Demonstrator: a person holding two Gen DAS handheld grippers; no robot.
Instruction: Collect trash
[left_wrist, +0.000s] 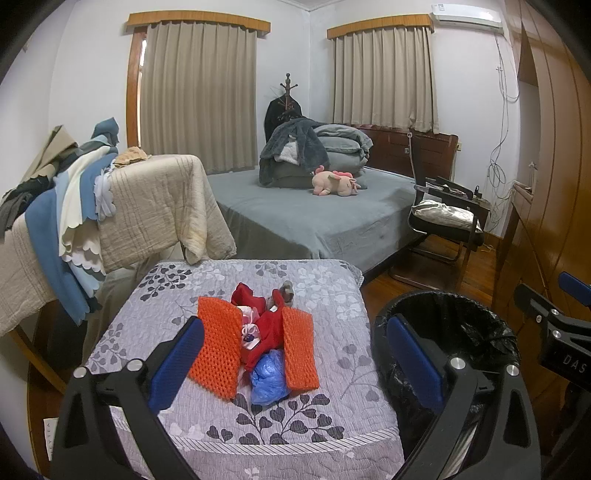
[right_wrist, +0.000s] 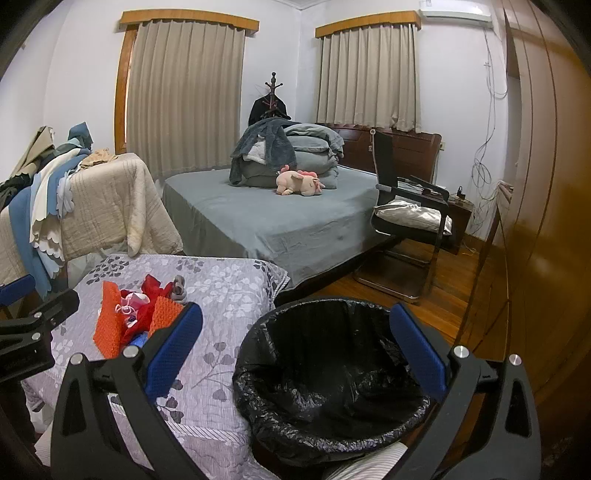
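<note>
Trash pile (left_wrist: 258, 347) sits on the floral quilt (left_wrist: 325, 413); left gripper (left_wrist: 295, 365) and right gripper (right_wrist: 295, 354) gape wide, empty; only the right view reveals the black-lined bin's (right_wrist: 332, 373) inside.

i see a quilted cloth cover (left_wrist: 229, 417), matt, printed with leaves. the two orange pieces (left_wrist: 218, 350) look like coarse foam netting, rough and open-meshed; the blue bag (left_wrist: 267, 376) between them is thin crinkled plastic with a slight sheen. the bin liner (right_wrist: 325, 380) is glossy black plastic, wrinkled. my gripper pads (right_wrist: 171, 350) are textured blue, the arms matt black. the floor (right_wrist: 424, 310) and the wardrobe (right_wrist: 546, 184) are varnished wood.
</note>
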